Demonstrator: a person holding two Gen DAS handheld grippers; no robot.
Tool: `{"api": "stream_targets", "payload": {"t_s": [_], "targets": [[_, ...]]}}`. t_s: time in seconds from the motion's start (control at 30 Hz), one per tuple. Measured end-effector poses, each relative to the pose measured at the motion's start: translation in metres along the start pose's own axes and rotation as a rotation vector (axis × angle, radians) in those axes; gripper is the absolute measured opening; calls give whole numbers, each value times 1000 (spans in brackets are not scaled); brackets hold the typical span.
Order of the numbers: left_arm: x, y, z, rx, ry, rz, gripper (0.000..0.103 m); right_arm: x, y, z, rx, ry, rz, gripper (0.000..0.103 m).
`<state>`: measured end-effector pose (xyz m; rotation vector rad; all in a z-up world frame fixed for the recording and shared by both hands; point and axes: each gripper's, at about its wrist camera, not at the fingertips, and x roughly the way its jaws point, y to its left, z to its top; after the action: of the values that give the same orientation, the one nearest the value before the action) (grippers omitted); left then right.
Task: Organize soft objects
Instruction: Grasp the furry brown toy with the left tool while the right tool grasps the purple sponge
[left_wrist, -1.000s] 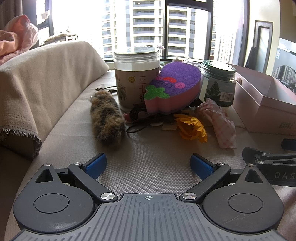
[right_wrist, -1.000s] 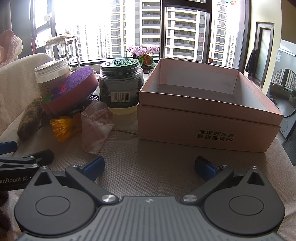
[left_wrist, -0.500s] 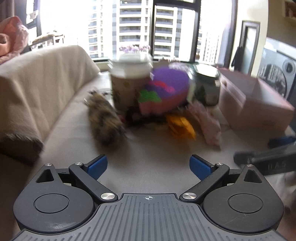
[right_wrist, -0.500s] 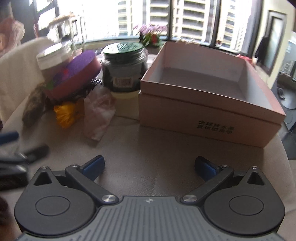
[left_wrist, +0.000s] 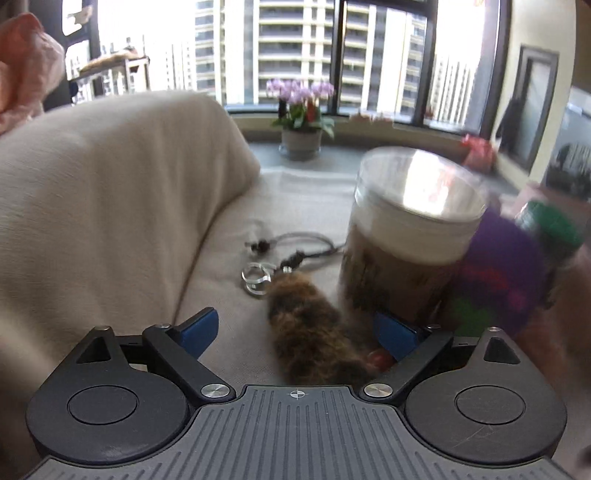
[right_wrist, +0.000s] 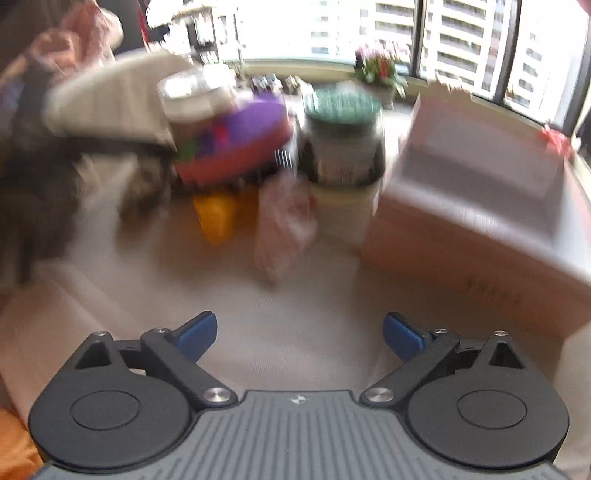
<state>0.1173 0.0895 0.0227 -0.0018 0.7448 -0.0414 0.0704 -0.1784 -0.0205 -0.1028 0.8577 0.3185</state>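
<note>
Since the earlier frame, the left gripper (left_wrist: 293, 332) has been carried forward to the furry brown toy (left_wrist: 308, 332), which now lies between its open fingers (left_wrist: 197, 326) without being pinched. Just beside the toy on the right stands a clear-lidded jar (left_wrist: 406, 240), with the purple sponge (left_wrist: 506, 273) leaning against it. The right gripper (right_wrist: 299, 332) has been lifted slightly and turned; its fingers (right_wrist: 402, 334) have just been closing a little, yet they stand wide apart with nothing between them, above bare cushion cloth.

Nothing is seen to have been sorted yet. In the blurred right view the pink box (right_wrist: 480, 206) appears empty, while the yellow soft item (right_wrist: 218, 218) and the pink checked cloth (right_wrist: 284, 221) lie in front of the green-lidded jar (right_wrist: 343, 140). Every soft item is judged to remain outside the box, so the whole task is left, beginning probably with a grasp of the furry toy.
</note>
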Motion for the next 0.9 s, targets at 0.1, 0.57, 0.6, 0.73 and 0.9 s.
{"api": "stream_targets", "payload": {"t_s": [0.1, 0.57, 0.6, 0.73, 0.9], "targets": [[12, 4, -5, -2, 13, 0, 89, -27, 8, 25, -122, -138, -19, 98], [-38, 26, -12, -63, -102, -155, 20, 72, 76, 150, -581, -61, 96, 98], [-43, 27, -11, -64, -116, -162, 20, 76, 75, 151, -576, -43, 94, 98], [-59, 31, -5, -65, -186, -180, 20, 77, 78, 144, -502, 42, 177, 98], [-56, 31, -1, -48, -207, -194, 20, 33, 79, 96, -463, -14, 230, 98]]}}
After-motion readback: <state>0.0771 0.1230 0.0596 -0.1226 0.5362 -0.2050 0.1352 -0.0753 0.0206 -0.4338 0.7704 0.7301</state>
